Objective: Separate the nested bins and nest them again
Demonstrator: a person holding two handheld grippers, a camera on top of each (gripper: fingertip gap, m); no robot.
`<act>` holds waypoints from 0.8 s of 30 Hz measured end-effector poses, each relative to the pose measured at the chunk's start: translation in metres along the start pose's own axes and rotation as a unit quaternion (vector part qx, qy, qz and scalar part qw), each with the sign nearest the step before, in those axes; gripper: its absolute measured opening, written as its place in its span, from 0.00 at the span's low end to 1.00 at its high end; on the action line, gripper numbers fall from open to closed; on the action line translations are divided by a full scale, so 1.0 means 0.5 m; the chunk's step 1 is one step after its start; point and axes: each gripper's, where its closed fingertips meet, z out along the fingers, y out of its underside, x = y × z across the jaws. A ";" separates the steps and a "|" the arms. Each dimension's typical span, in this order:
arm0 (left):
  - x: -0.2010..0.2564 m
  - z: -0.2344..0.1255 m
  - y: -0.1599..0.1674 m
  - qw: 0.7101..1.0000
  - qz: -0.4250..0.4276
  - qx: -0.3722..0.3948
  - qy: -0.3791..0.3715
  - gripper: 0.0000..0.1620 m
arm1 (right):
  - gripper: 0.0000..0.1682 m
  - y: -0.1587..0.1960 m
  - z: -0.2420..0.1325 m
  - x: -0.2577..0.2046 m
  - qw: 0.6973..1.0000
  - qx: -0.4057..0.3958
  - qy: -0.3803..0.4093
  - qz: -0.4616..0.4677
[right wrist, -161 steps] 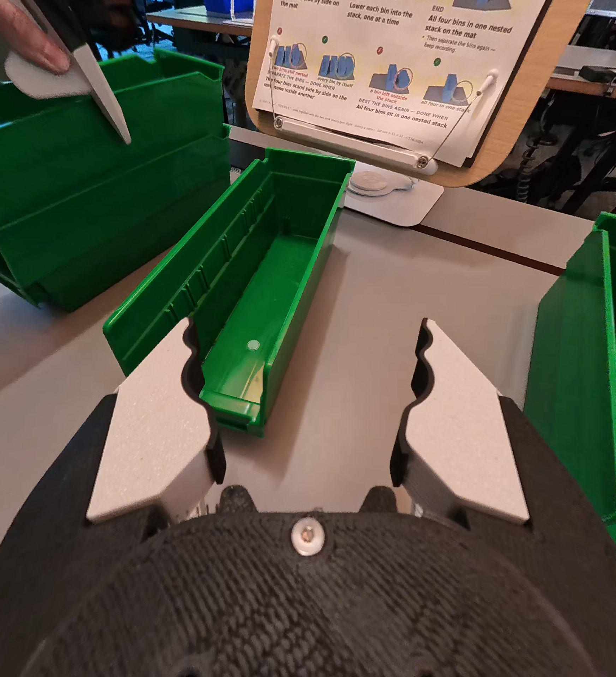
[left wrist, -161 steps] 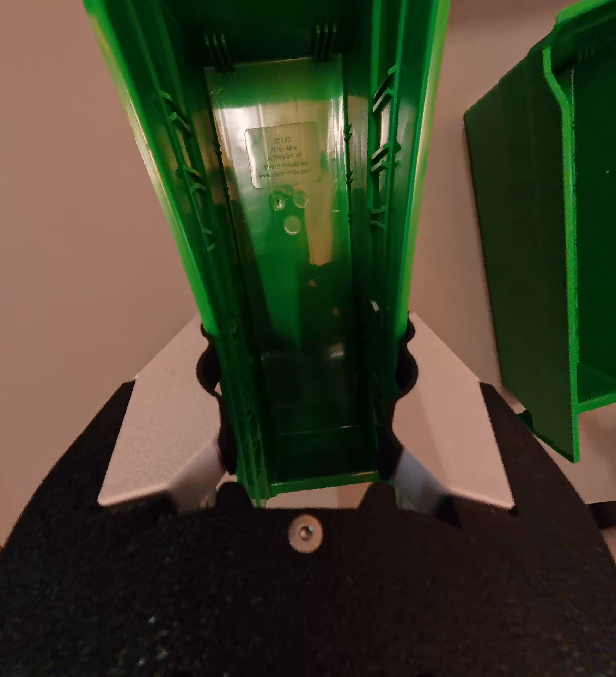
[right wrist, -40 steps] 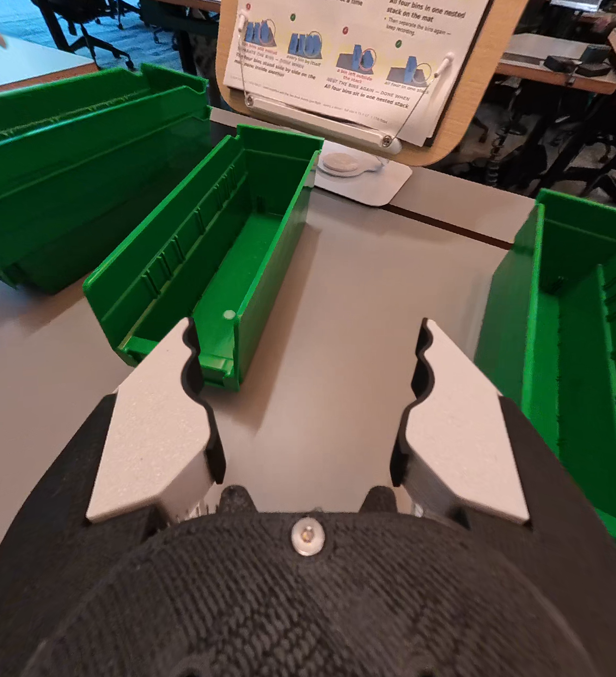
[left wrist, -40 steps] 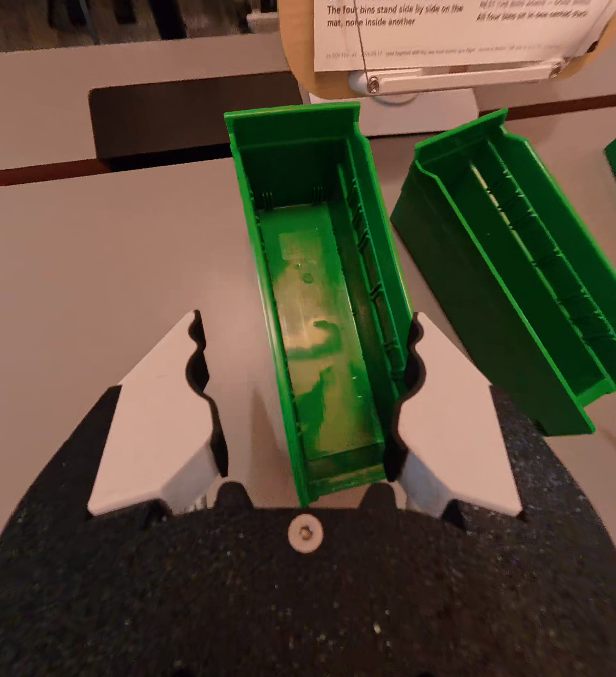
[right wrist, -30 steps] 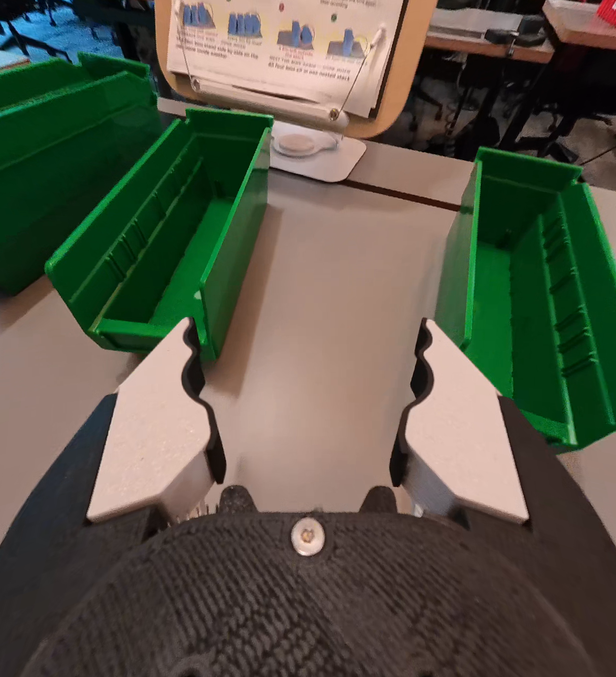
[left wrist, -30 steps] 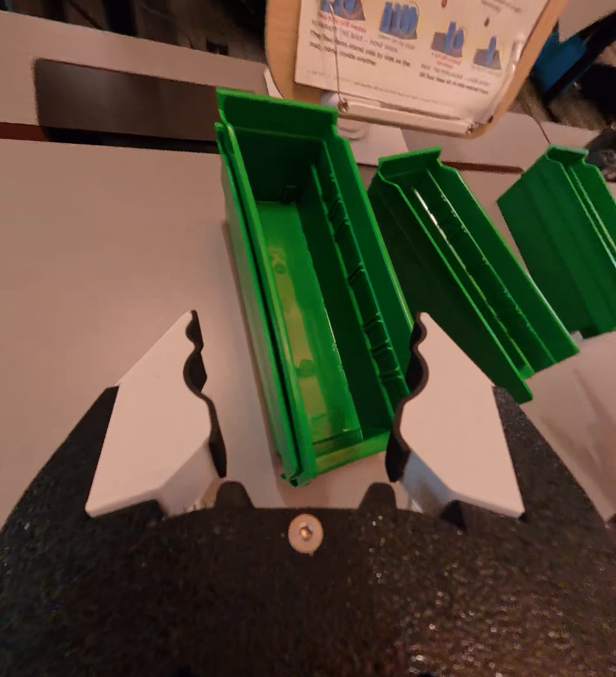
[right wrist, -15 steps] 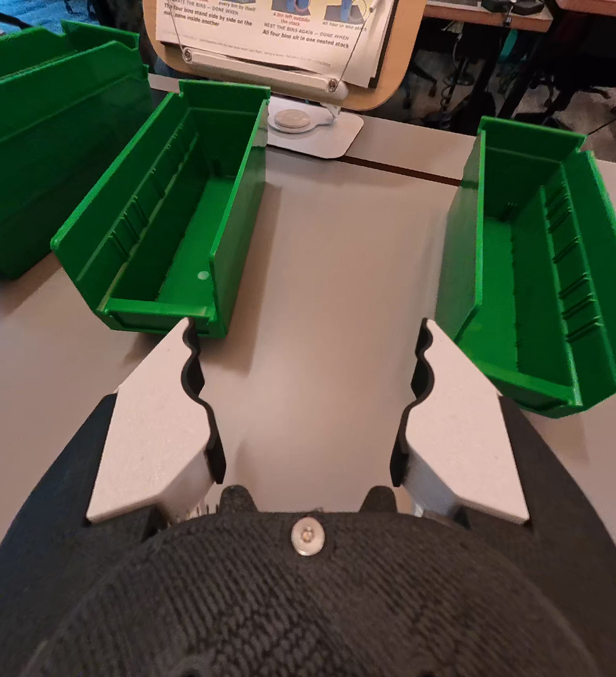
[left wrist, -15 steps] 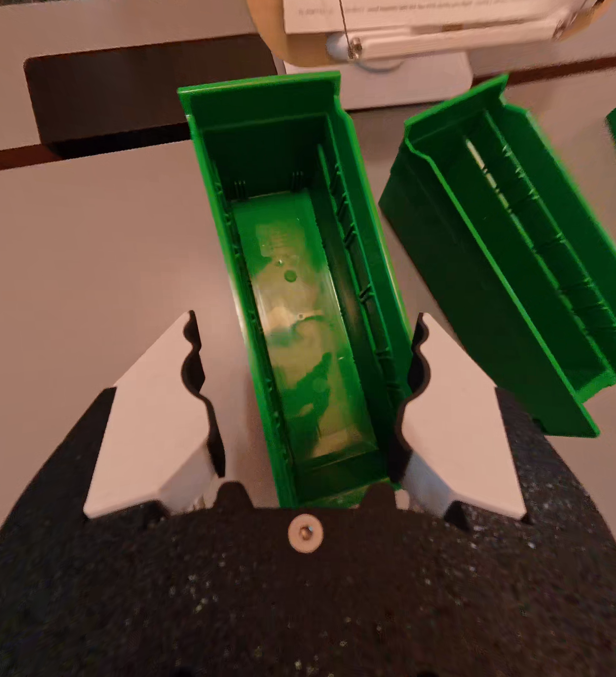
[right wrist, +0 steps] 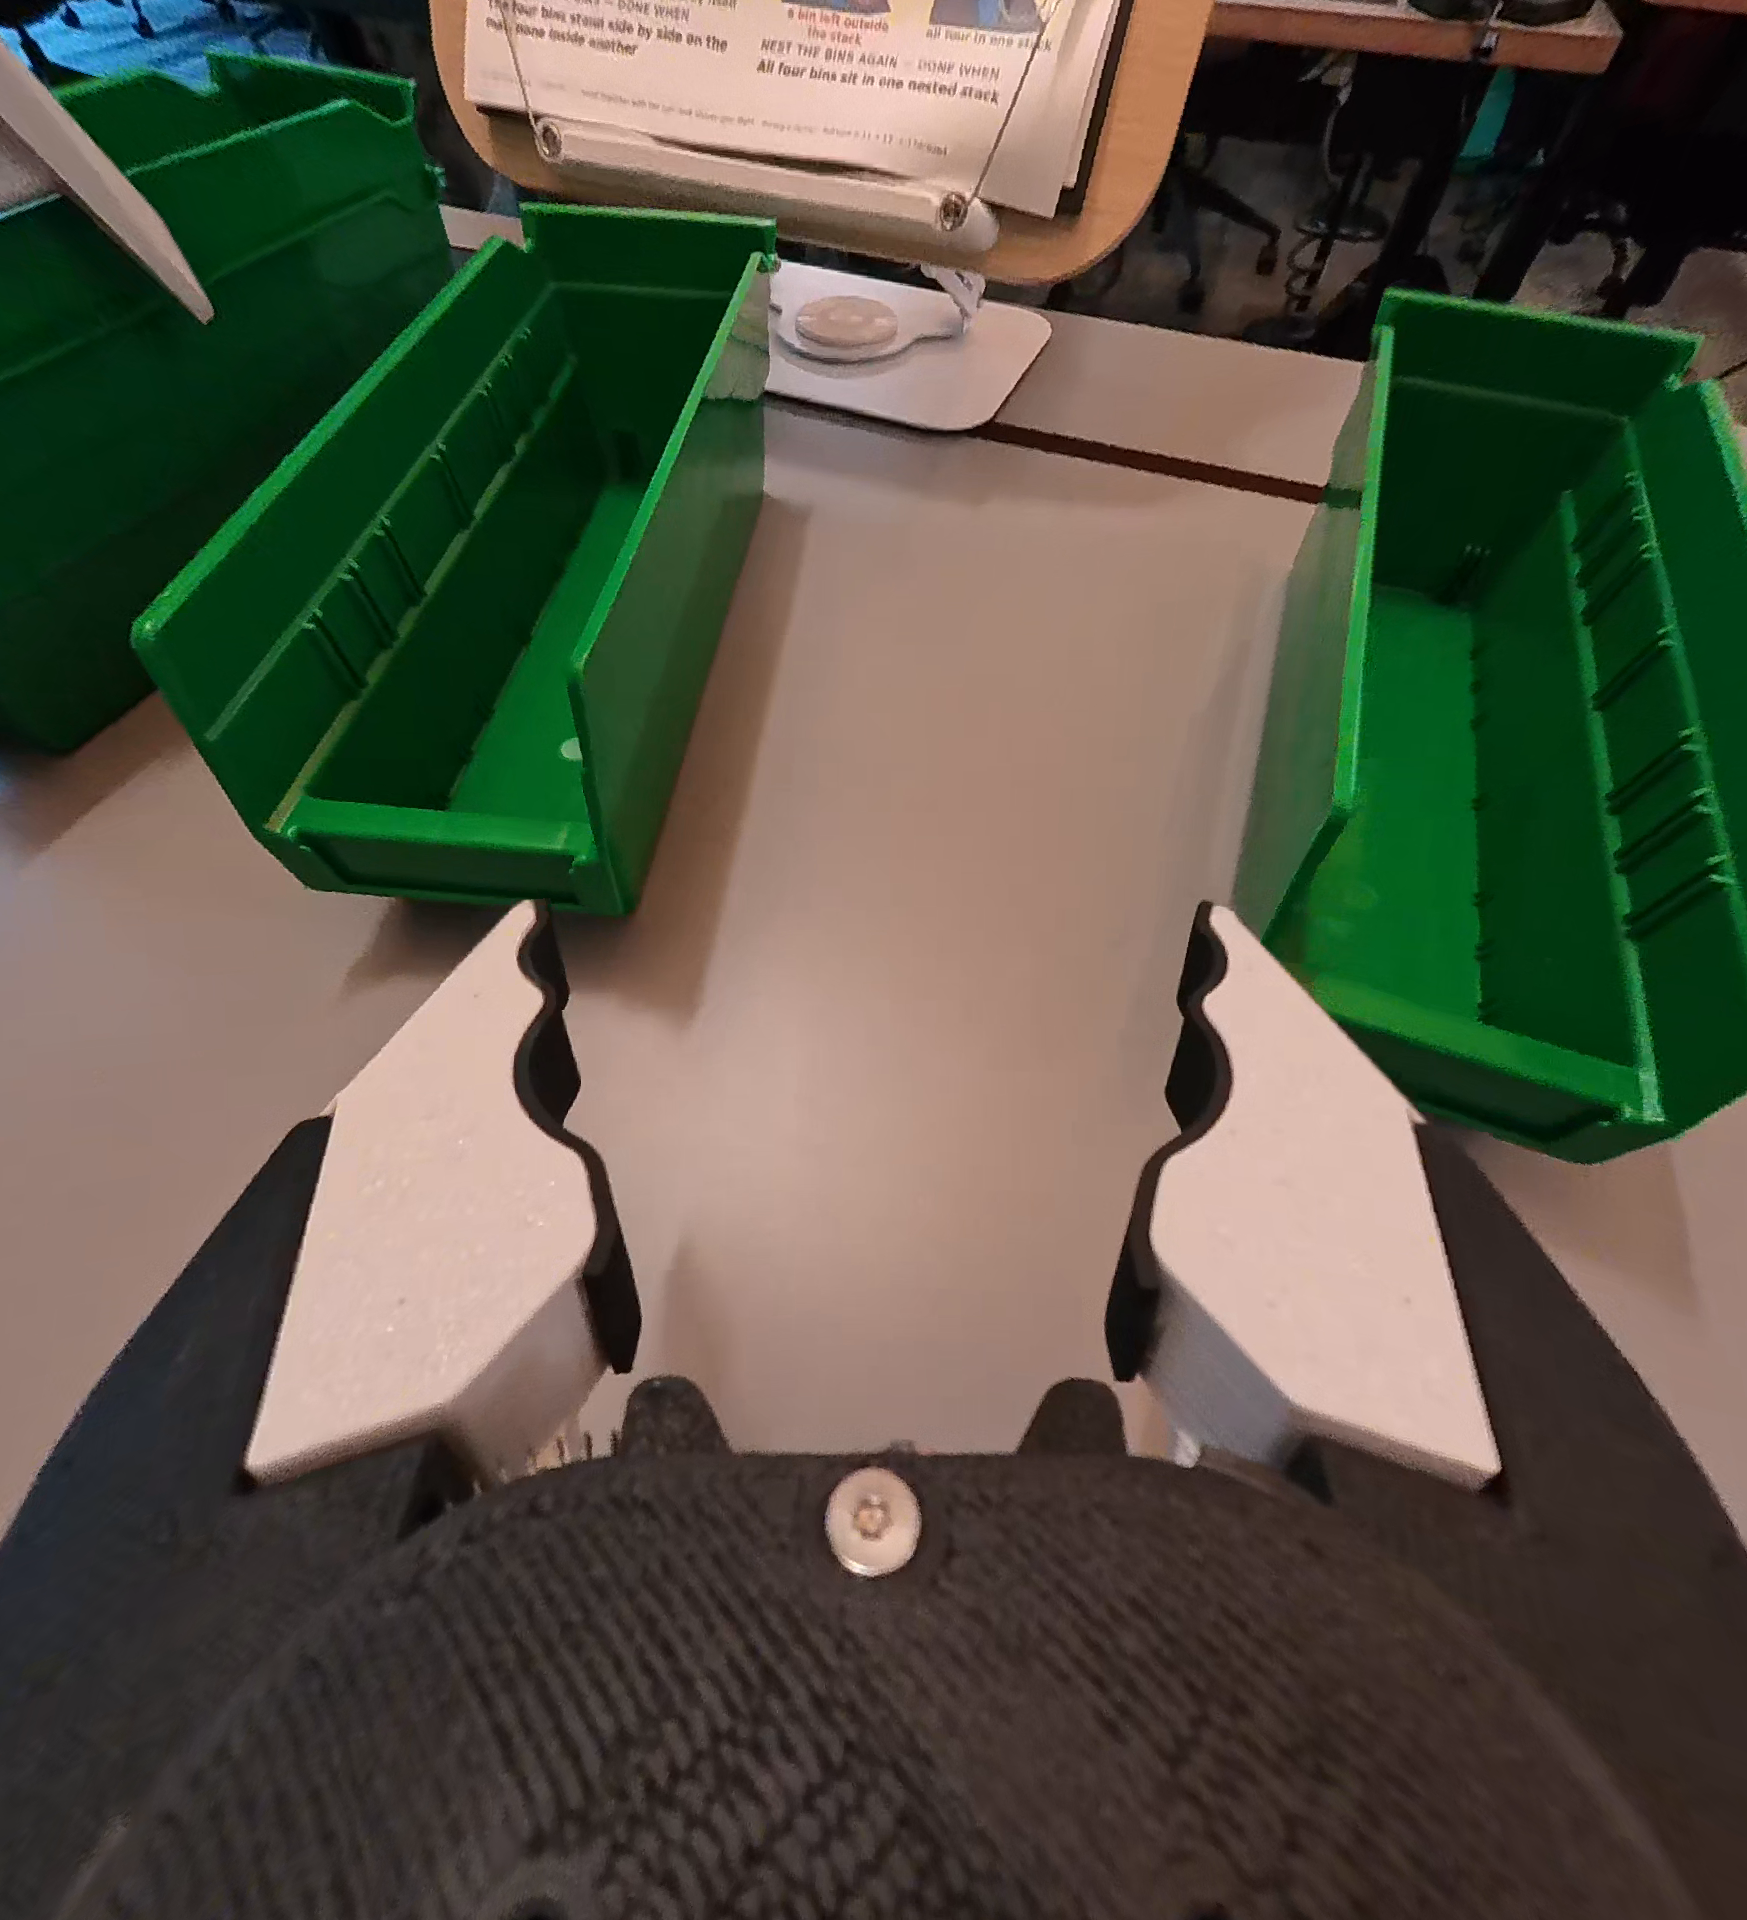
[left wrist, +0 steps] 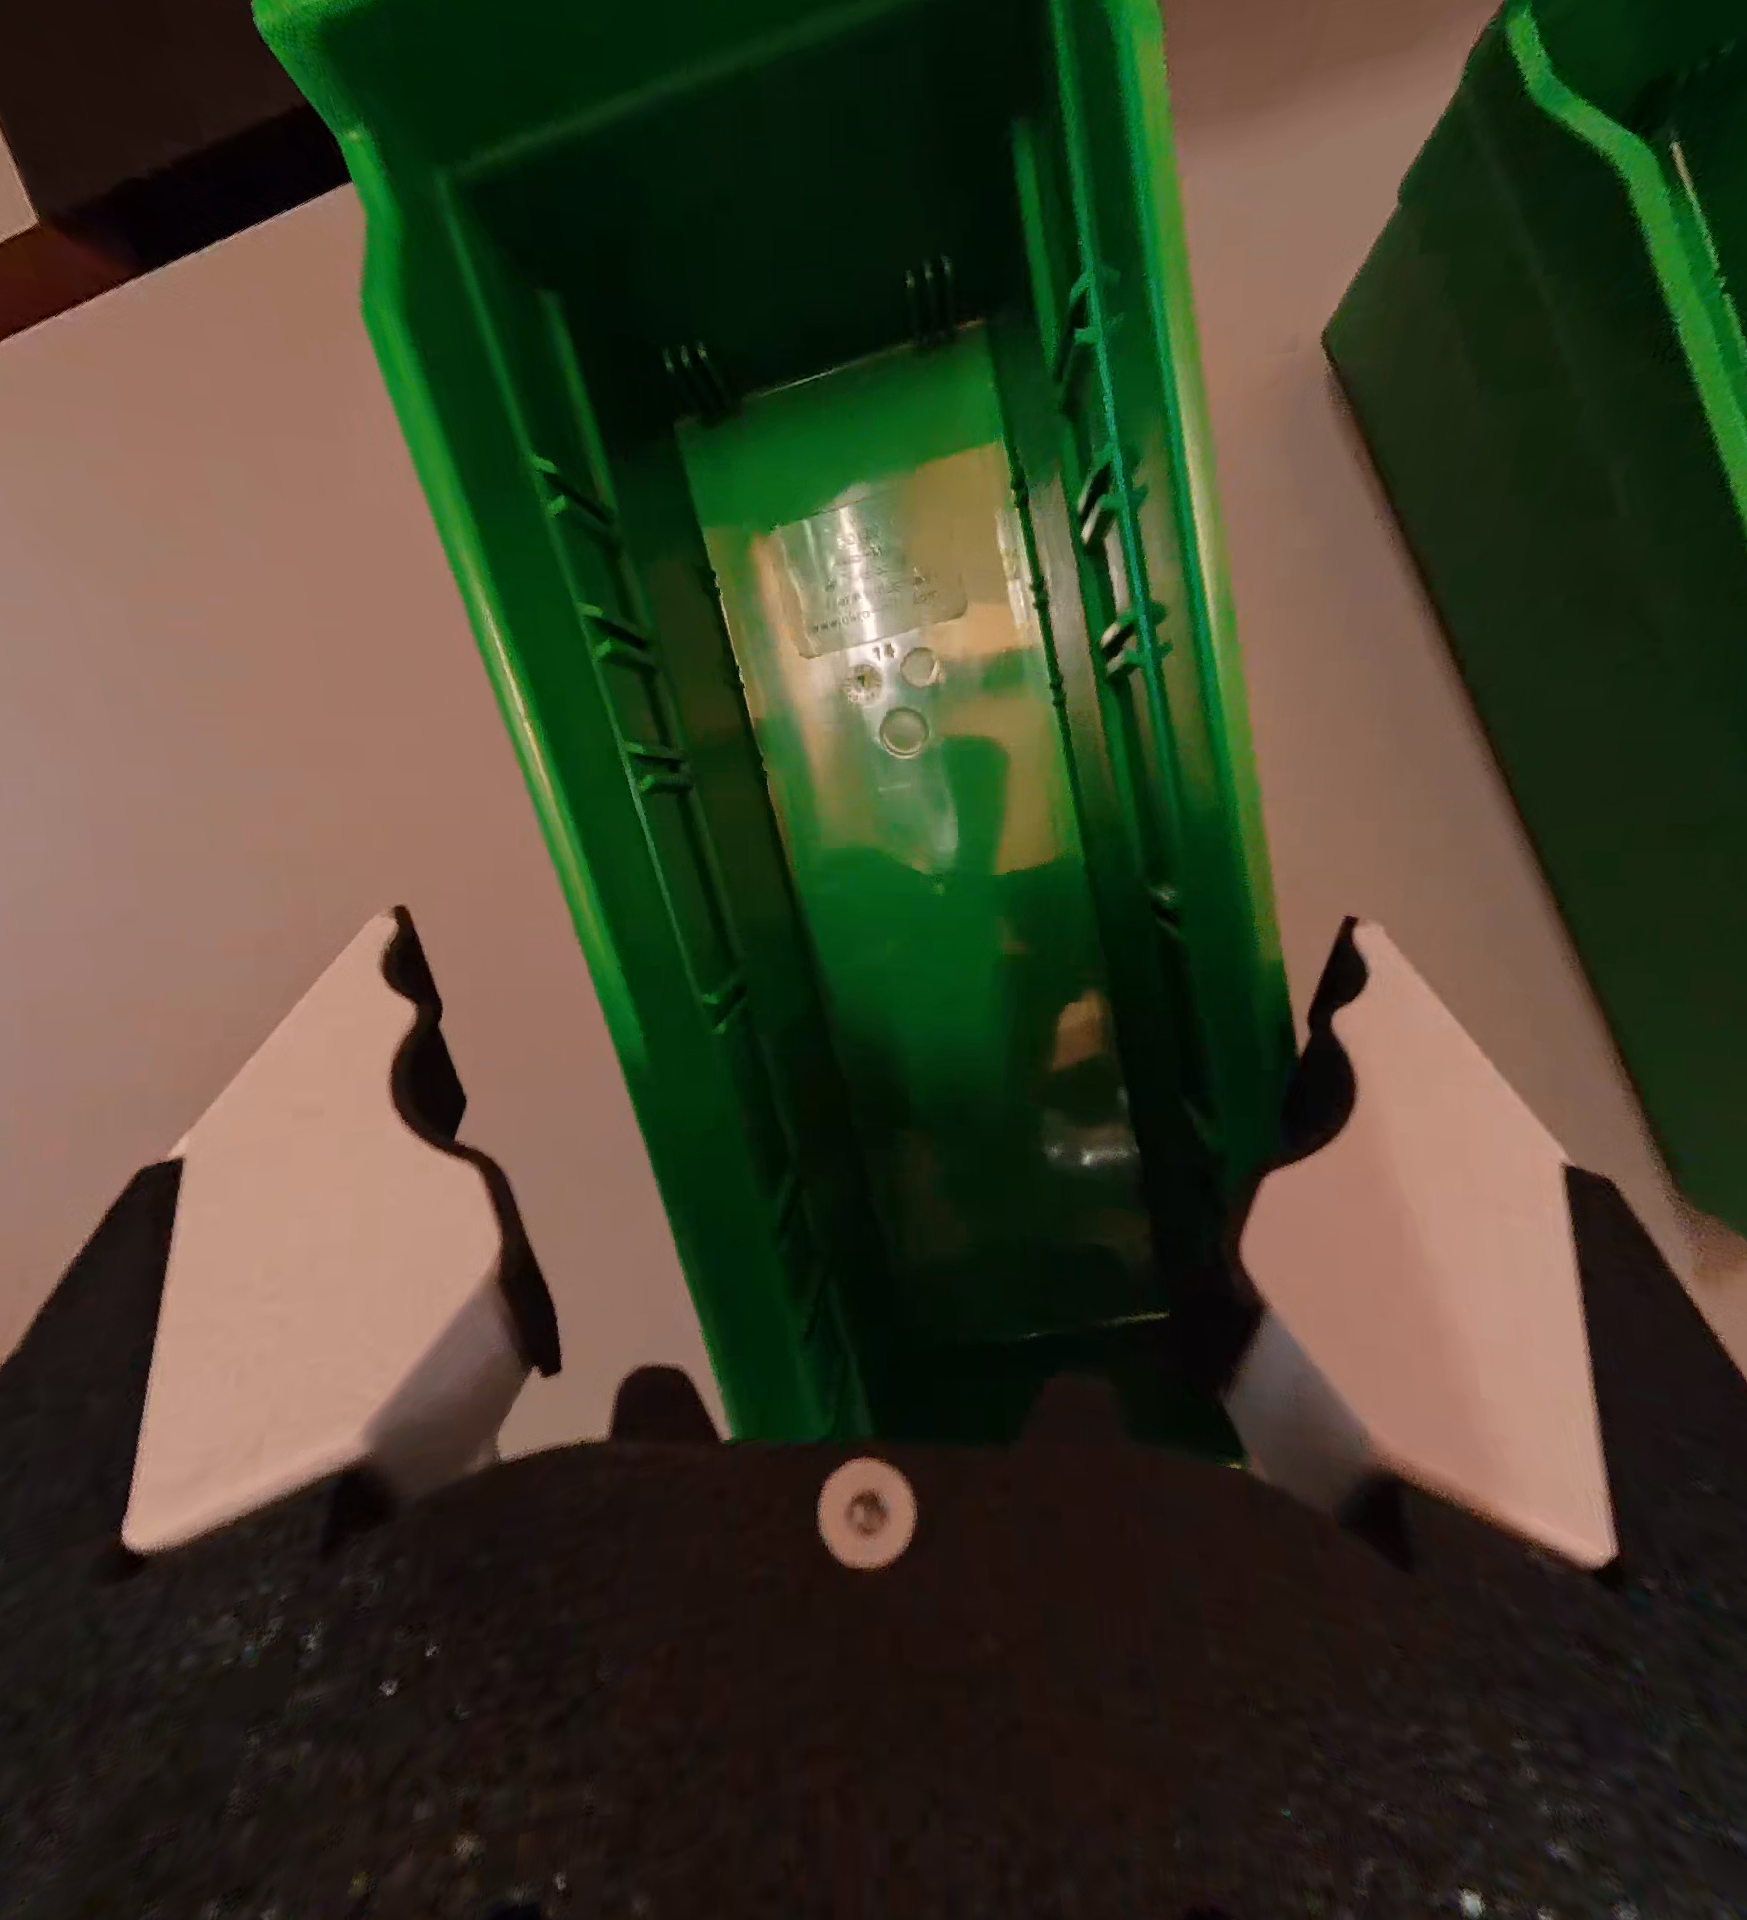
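the left claw (left wrist: 869, 1122) is spread wide over the near end of a long green bin (left wrist: 848, 623), and nothing is held by it yet. the bin's right wall is just beside the claw's right finger, while the left finger is kept well apart from the left wall. this bin is seen at the left side of the tabletop (right wrist: 952, 727) in the right wrist view. whether another bin is still tucked inside it cannot be told. a second bin (right wrist: 474, 623) is set near the middle, and a third bin (right wrist: 1534, 748) near the right edge. the right claw (right wrist: 869, 1039) is wide too and is empty above bare tabletop. to do this step well, one side wall should be pinched squarely, and the bin should be lifted straight up so it is not tipped.
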 end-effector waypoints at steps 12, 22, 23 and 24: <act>0.039 0.013 0.014 0.994 -0.046 -0.005 0.100 0.85 | 0.69 0.009 0.002 0.013 1.000 0.003 -0.015 0.026; 0.073 0.009 0.011 0.993 -0.054 0.005 0.107 0.85 | 0.69 -0.009 0.013 -0.022 1.000 0.006 -0.027 0.007; 0.074 0.009 0.010 0.993 -0.054 0.006 0.108 0.85 | 0.69 -0.009 0.016 -0.025 1.000 0.005 -0.028 0.005; 0.076 0.009 0.009 0.993 -0.053 0.010 0.108 0.85 | 0.69 -0.010 0.018 -0.028 1.000 0.005 -0.030 0.004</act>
